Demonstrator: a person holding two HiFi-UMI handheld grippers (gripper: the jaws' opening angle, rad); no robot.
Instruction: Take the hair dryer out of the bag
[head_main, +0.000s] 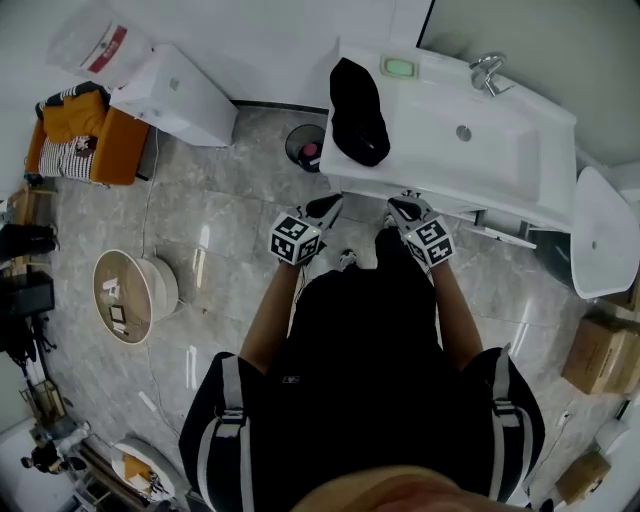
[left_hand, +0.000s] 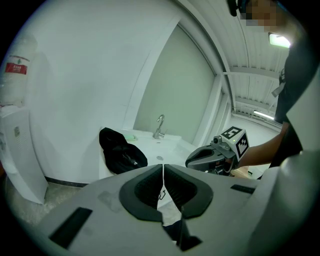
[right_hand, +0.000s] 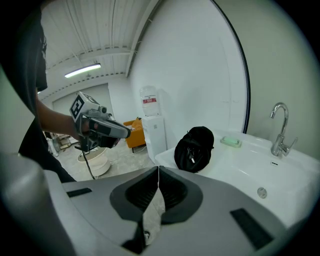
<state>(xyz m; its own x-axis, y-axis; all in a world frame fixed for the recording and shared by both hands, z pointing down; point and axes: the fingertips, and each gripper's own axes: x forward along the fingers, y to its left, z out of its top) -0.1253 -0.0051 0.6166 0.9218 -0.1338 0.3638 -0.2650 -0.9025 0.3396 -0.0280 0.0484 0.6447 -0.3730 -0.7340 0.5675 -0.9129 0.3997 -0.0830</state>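
Left claw (left_hand: 163, 169) closed, floppy black bag (left_hand: 121, 155)

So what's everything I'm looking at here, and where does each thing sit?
bag: one, black, on the left end of the sink counter
sink counter: one, white, against the wall
soap dish: one, pale green, at the counter's back edge
tap: one, chrome, behind the basin
bin: one, dark, on the floor by the counter's left end
cabinet: one, white, against the wall left of the sink
seat: one, orange, far left
round stool: one, white and pale wood, on the floor at left
cardboard boxes: at least two, brown, lower right
left gripper: one, grey, fingers shut, empty, before the counter
right gripper: one, grey, fingers shut, empty, beside it
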